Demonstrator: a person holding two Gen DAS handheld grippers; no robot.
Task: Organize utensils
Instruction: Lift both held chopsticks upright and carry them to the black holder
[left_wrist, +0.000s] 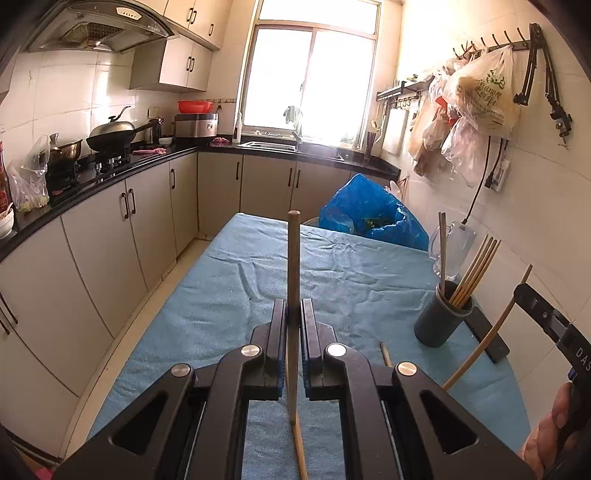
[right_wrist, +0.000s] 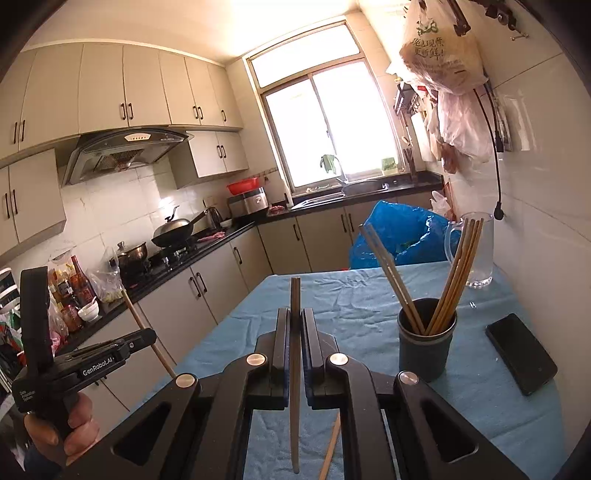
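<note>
Clamped between the jaws of my left gripper (left_wrist: 294, 312) is a single wooden chopstick (left_wrist: 294, 258), standing nearly upright in the left wrist view, its rounded top well above the fingertips and its lower end running down between the arms of the tool. Below it I see the blue cloth (left_wrist: 229, 295) that covers the table. On the right side of that cloth stands a dark cup (left_wrist: 439, 325) with several chopsticks leaning out of it toward the wall, and a clear glass pitcher (left_wrist: 452, 251) stands behind the cup. A black phone (left_wrist: 487, 338) lies just beside the cup, against the wall side. A loose chopstick (left_wrist: 386, 353) lies on the cloth near my gripper's right finger. At the right edge I can see my right gripper (left_wrist: 543, 314) from the side, a bent chopstick (left_wrist: 487, 332) slanting through it, with a hand (left_wrist: 546, 435) on its grip. A blue plastic bag (left_wrist: 369, 214) sits past the far end of the table.

From the right wrist view, the right gripper (right_wrist: 294, 314) is closed on its own chopstick (right_wrist: 294, 354), held close to vertical, top end just above the fingertips. The cup (right_wrist: 424, 350) is close on the right, bundles of chopsticks fanning out of it both ways, the pitcher (right_wrist: 476, 251) behind it and the phone (right_wrist: 521, 352) to its right. Another loose chopstick (right_wrist: 330, 450) lies on the cloth (right_wrist: 351, 295) under the tool. At the left, the left gripper (right_wrist: 110, 350) shows from the side, held by a hand (right_wrist: 70, 424).
</note>
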